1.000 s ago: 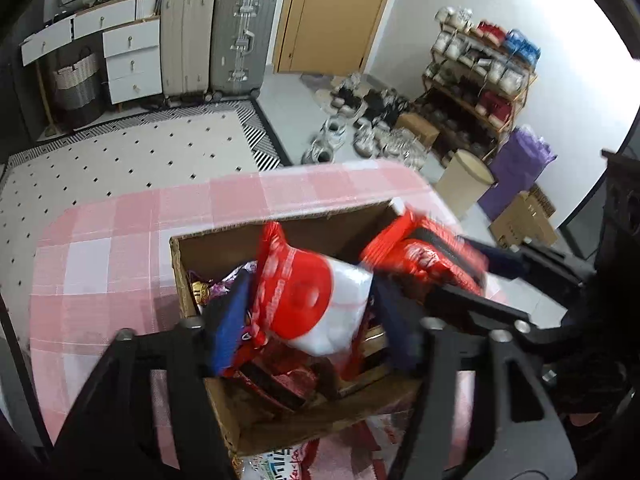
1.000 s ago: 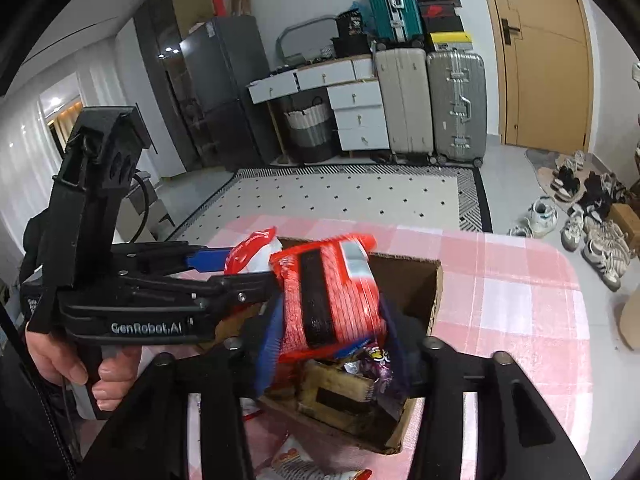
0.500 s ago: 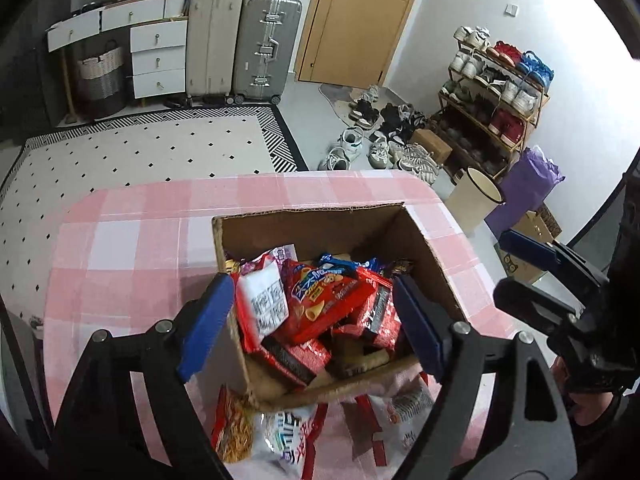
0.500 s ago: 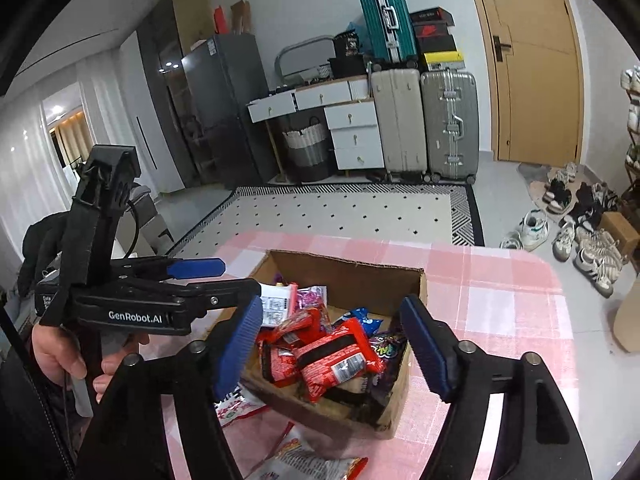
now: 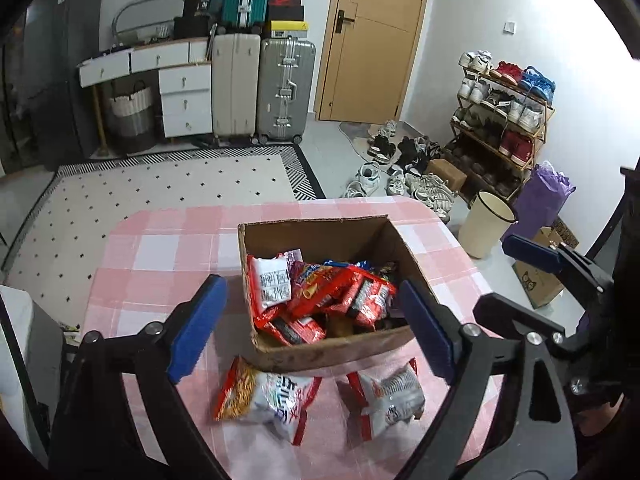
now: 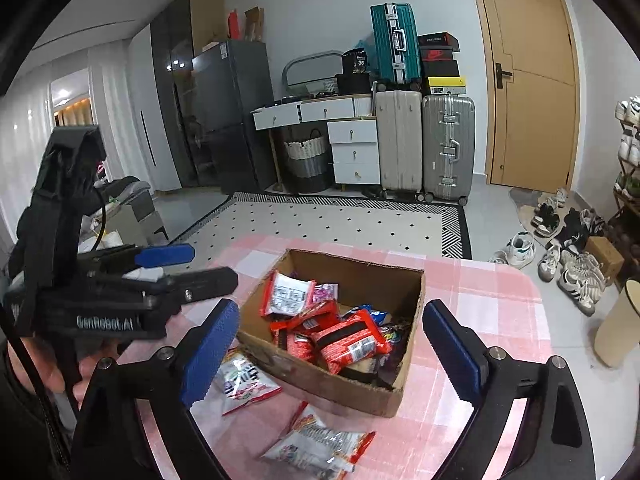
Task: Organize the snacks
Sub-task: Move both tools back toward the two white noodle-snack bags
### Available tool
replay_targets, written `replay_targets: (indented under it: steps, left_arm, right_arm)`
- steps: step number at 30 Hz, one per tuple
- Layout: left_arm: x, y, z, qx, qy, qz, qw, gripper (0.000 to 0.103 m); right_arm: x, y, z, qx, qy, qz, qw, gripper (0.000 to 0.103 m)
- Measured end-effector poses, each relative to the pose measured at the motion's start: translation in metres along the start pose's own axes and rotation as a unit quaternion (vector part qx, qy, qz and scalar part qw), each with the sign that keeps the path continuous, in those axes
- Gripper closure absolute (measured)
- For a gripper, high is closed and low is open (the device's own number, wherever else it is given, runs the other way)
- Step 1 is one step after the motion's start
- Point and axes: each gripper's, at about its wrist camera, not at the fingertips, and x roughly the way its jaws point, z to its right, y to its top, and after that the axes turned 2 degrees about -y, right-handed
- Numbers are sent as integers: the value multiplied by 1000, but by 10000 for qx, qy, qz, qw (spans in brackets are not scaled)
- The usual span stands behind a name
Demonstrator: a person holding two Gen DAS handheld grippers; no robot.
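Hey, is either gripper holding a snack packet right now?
No: the left gripper and right gripper are both open and empty above the cardboard box.

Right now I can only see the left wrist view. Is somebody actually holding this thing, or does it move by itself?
Observer: Somebody holds it. The right wrist view shows a bare hand wrapped around the handle of the left hand-held gripper.
Operator: Does it have a name on it?
Observer: Yes, white letters on its side read GenRobot.AI.
Operator: Is the other one carrying a snack?
Observer: No. The right hand-held gripper is open and empty. In its own view, its blue pads frame the cardboard box.
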Motion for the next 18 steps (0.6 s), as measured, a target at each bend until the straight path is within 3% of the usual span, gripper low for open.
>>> replay_targets:
  steps: [4, 18]
  left_arm:
    - [-22, -12, 12, 73, 51, 127, 9999, 4]
    - [-101, -49, 28, -4, -4, 607, 9982, 1]
  right_arm:
    - [-20, -5, -6, -3, -73, 143, 9999, 6]
    - [-93, -33, -20, 184, -176, 544, 9982, 3]
